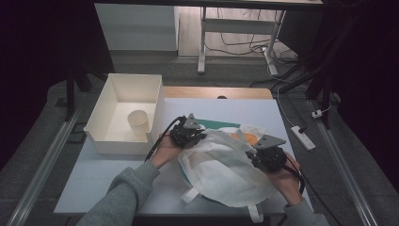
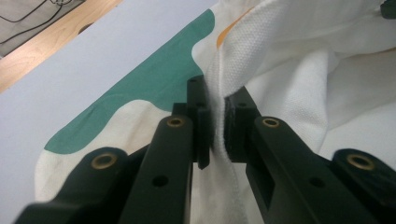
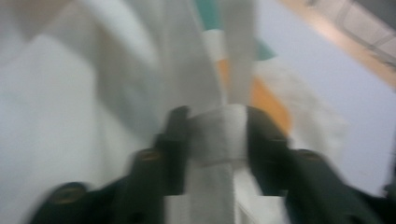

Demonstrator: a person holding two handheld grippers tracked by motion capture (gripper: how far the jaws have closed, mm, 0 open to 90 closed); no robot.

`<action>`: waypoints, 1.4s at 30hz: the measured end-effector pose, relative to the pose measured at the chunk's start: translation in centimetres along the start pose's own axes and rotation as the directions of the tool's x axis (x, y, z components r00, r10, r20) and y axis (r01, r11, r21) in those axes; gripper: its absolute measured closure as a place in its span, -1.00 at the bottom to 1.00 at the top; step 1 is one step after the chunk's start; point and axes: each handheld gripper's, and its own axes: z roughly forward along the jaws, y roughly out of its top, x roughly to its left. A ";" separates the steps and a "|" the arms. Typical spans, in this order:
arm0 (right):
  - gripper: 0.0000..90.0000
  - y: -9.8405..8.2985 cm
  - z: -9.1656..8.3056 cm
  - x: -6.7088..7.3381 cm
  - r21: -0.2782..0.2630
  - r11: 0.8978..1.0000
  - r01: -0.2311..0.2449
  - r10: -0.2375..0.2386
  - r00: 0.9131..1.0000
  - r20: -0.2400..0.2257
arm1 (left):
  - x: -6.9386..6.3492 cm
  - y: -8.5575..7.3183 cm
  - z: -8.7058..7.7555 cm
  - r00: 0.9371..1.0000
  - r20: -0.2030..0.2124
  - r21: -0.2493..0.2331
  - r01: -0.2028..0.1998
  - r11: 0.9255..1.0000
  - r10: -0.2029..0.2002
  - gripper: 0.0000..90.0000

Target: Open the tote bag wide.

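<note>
At the table, I pinch the white cloth bag (image 1: 226, 165) from both sides: my left gripper (image 2: 215, 126) is clamped on its rim, my right gripper (image 3: 217, 135) closed around a strap. The bag lies on a patterned mat (image 1: 214, 123), beside a white bin (image 1: 106, 110).

Right claw (image 3: 217, 140) view motion-blurred; white bag (image 1: 226, 167) hides patterned mat (image 1: 214, 124).
</note>
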 end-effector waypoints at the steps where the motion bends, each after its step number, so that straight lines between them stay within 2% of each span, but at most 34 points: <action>1: 0.75 0.1 -0.1 0.0 0.004 1.000 0.009 -0.008 1.000 -0.023 | 0.0 0.0 -0.1 1.000 0.001 0.000 0.001 1.000 -0.001 0.83; 3: 0.76 0.4 -0.6 -0.1 -0.015 1.000 0.022 -0.022 1.000 -0.014 | -0.1 0.1 -0.6 1.000 0.002 -0.008 0.000 1.000 0.000 0.84; 5: 0.77 0.6 -1.0 -0.2 -0.036 0.999 0.015 -0.015 1.000 -0.003 | -0.1 0.2 -0.9 1.000 -0.001 -0.019 -0.002 1.000 0.002 0.84; 6: 0.77 0.9 -1.6 -1.1 -0.089 0.996 -0.009 0.012 0.999 0.033 | -0.1 0.5 -1.4 1.000 0.016 -0.040 -0.001 0.999 0.001 0.84; 8: 0.77 0.9 -1.6 -2.4 -0.138 0.989 -0.056 0.063 0.997 0.045 | -0.3 0.8 -1.5 1.000 0.018 -0.050 -0.006 0.999 0.007 0.84; 9: 0.77 0.9 -1.4 -2.9 -0.150 0.986 -0.072 0.081 0.995 0.052 | -0.3 0.8 -1.5 1.000 0.018 -0.050 -0.006 0.999 0.007 0.84; 12: 0.77 1.1 -0.6 -3.8 -0.149 0.987 -0.065 0.078 0.993 0.086 | -0.7 1.1 -0.9 1.000 -0.008 -0.037 -0.028 0.999 0.028 0.84; 13: 0.77 1.3 0.4 -4.7 -0.149 0.985 -0.089 0.103 0.991 0.084 | -0.7 1.2 -0.6 1.000 -0.013 -0.033 -0.029 0.999 0.028 0.84; 16: 0.77 1.4 1.7 -5.9 -0.157 0.980 -0.125 0.136 0.989 0.061 | 0.0 1.2 0.0 1.000 0.003 -0.037 0.004 0.999 -0.004 0.84; 17: 0.77 1.4 1.7 -5.9 -0.157 0.980 -0.125 0.136 0.989 0.061 | 0.3 1.2 0.3 1.000 0.005 -0.037 0.010 0.999 -0.010 0.84; 18: 0.77 1.5 2.7 -6.5 -0.161 0.978 -0.131 0.143 0.987 0.069 | 0.4 1.2 0.5 1.000 0.002 -0.035 0.013 0.999 -0.013 0.84; 20: 0.77 1.6 3.3 -6.8 -0.155 0.979 -0.134 0.146 0.987 0.071 | 0.6 1.3 1.1 1.000 -0.020 -0.022 0.010 1.000 -0.010 0.84; 21: 0.77 1.7 4.4 -7.3 -0.148 0.977 -0.153 0.164 0.984 0.069 | 0.8 1.3 1.4 1.000 -0.026 -0.016 0.011 1.000 -0.011 0.84; 25: 0.77 1.8 6.9 -8.4 -0.126 0.975 -0.184 0.194 0.978 0.070 | 1.5 1.4 2.7 0.999 -0.042 0.006 0.026 1.000 -0.026 0.84; 26: 0.77 1.7 7.7 -8.6 -0.113 0.975 -0.190 0.199 0.977 0.072 | 1.8 1.4 3.6 0.998 -0.054 0.022 0.029 0.999 -0.028 0.84; 27: 0.77 1.6 8.4 -8.8 -0.100 0.976 -0.195 0.203 0.977 0.072 | 2.0 1.3 4.0 0.998 -0.050 0.027 0.041 0.999 -0.039 0.84; 30: 0.77 1.2 10.2 -9.2 -0.057 0.974 -0.219 0.223 0.973 0.058 | 2.2 1.1 4.7 0.998 -0.051 0.047 0.043 0.998 -0.041 0.84; 31: 0.77 1.0 10.9 -9.2 -0.035 0.975 -0.221 0.223 0.973 0.055 | 2.4 0.7 5.6 0.998 -0.048 0.072 0.050 0.996 -0.047 0.84; 34: 0.77 0.8 11.8 -9.2 -0.009 0.976 -0.216 0.216 0.975 0.056 | 2.8 0.4 6.2 0.997 -0.042 0.086 0.063 0.994 -0.060 0.84; 37: 0.77 0.8 12.0 -9.0 -0.006 0.979 -0.206 0.206 0.976 0.068 | 3.2 0.0 6.5 0.996 -0.029 0.090 0.087 0.992 -0.085 0.84; 39: 0.77 0.8 12.0 -8.8 -0.002 0.980 -0.198 0.198 0.977 0.080 | 3.0 0.1 6.5 0.996 -0.035 0.090 0.083 0.993 -0.080 0.84; 42: 0.75 0.7 11.9 -8.9 -0.014 0.976 -0.219 0.219 0.973 0.070 | 2.7 0.3 6.2 0.997 -0.041 0.087 0.067 0.994 -0.064 0.82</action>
